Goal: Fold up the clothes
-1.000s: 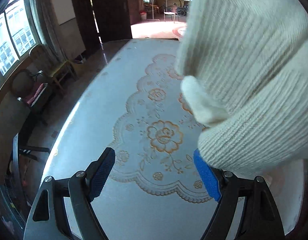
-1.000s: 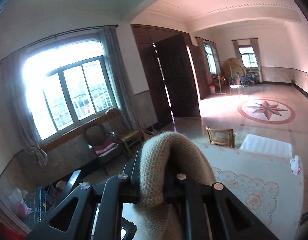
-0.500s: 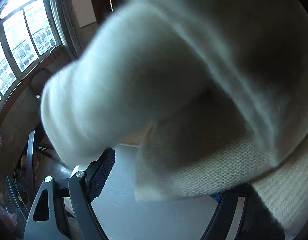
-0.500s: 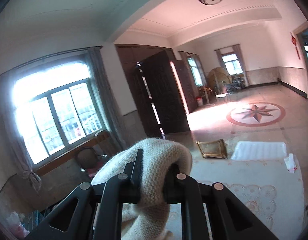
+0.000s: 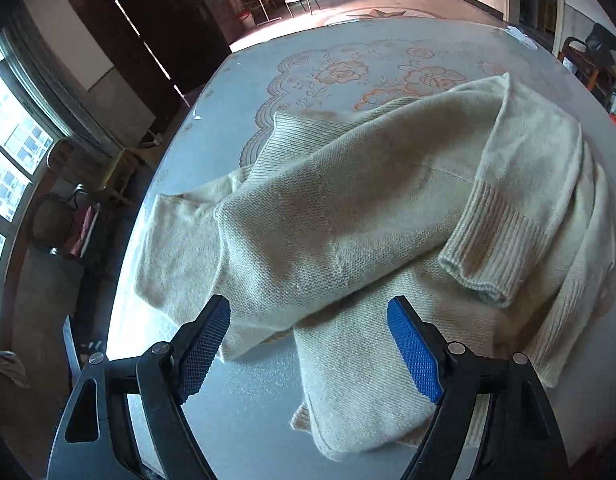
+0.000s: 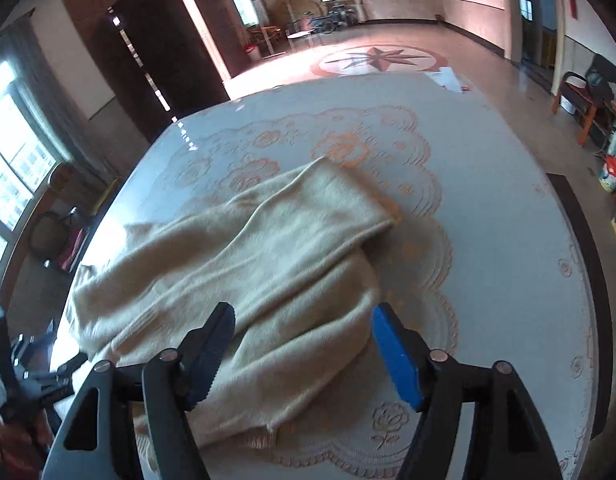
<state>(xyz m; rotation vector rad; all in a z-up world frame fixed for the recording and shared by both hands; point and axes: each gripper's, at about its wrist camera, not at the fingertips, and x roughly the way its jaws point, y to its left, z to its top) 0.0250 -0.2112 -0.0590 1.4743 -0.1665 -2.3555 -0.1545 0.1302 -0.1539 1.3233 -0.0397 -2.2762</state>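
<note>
Where a second ago the sweater (image 5: pixel 348 216) hung in the air, pinched in the right gripper (image 6: pixel 303 354) and draped across the left camera, it now lies in a loose heap on the table (image 5: pixel 211 140), over the near part of the floral mat (image 5: pixel 348 72). Both grippers have let go: the left gripper (image 5: pixel 308 340) has its jaws wide apart just above the near folds, and the right one is equally spread, with nothing between its pads in either view. One sleeve lies doubled across the body, its ribbed cuff (image 5: pixel 492 256) pointing back toward the left camera, and a second limb of knit runs out under the left jaws. By my reading this was a lay-down, not a fold; the garment must be spread flat and the sleeves sorted before any proper fold can start. The collar and hem are hard to tell apart in the crumple, and the layers underneath are hidden. The sweater's near edge is cut off behind both grippers, and a dark blurred shape at the right view's lower left is probably the left gripper, though I cannot be sure
</note>
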